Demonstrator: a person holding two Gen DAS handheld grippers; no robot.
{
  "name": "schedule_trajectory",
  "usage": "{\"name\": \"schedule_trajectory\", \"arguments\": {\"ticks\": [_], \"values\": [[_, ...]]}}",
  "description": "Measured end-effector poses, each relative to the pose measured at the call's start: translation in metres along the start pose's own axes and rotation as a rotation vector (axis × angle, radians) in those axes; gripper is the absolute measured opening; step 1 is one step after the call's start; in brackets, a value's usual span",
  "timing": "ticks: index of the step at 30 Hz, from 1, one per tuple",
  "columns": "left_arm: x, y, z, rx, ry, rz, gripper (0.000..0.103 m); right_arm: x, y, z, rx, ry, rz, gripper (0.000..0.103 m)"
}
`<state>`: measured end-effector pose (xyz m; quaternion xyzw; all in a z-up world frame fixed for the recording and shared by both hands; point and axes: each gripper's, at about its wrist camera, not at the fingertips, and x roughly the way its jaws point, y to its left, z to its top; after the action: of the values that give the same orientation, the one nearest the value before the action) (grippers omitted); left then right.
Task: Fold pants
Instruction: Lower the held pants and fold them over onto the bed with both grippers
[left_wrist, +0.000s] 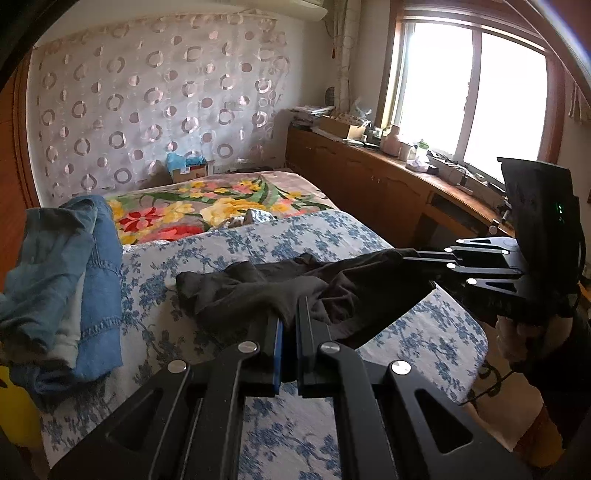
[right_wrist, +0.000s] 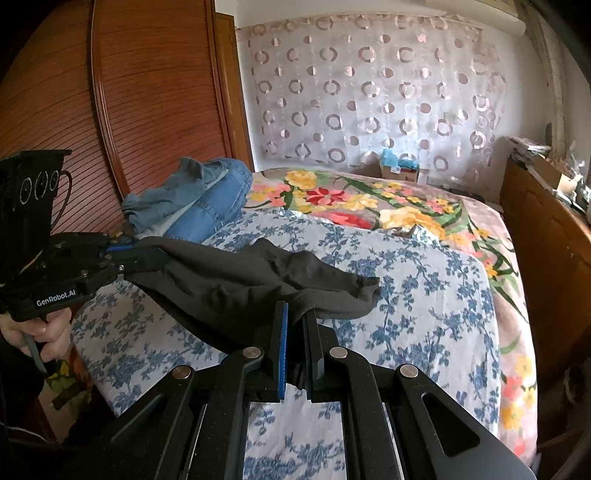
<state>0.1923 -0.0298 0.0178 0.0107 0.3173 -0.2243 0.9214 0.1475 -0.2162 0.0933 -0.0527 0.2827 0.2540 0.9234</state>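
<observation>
Only readable text: white "GenRobot.AI" printed on black body of my left claw (right_wrist: 147, 256), seen from right wrist view, low on side just above hand (right_wrist: 35, 332) holding its grip. Three white circle marks on black block above it; no words there. Nothing legible elsewhere.

This is a lived-in bedroom in someone's home. A wide bed (right_wrist: 424, 280) fills most of it, spread with a blue-flowered sheet and a bright floral blanket (left_wrist: 207, 210) beyond. Behind it hangs a sheer curtain (left_wrist: 155, 99) patterned with rings. Along one side runs a low wooden cabinet (left_wrist: 369, 177) under a sunlit window (left_wrist: 469, 96), its top crowded with boxes, papers and bottles (ordinary household clutter). On the other side stands a slatted wooden wardrobe door (right_wrist: 155, 92), with crumpled denim clothes (right_wrist: 199, 199) piled beside it.
</observation>
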Motion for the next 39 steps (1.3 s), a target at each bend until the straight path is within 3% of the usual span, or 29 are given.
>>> {"name": "schedule_trajectory", "arguments": {"ticks": [26, 39], "values": [[-0.035, -0.033, -0.1, -0.057, 0.058, 0.001, 0.006, -0.049, 0.051, -0.104, 0.103, 0.023, 0.013, 0.007], [-0.043, -0.043, -0.123, -0.061, 0.08, -0.007, 0.006, -0.07, 0.05, -0.136, 0.181, -0.009, 0.028, 0.007]]}}
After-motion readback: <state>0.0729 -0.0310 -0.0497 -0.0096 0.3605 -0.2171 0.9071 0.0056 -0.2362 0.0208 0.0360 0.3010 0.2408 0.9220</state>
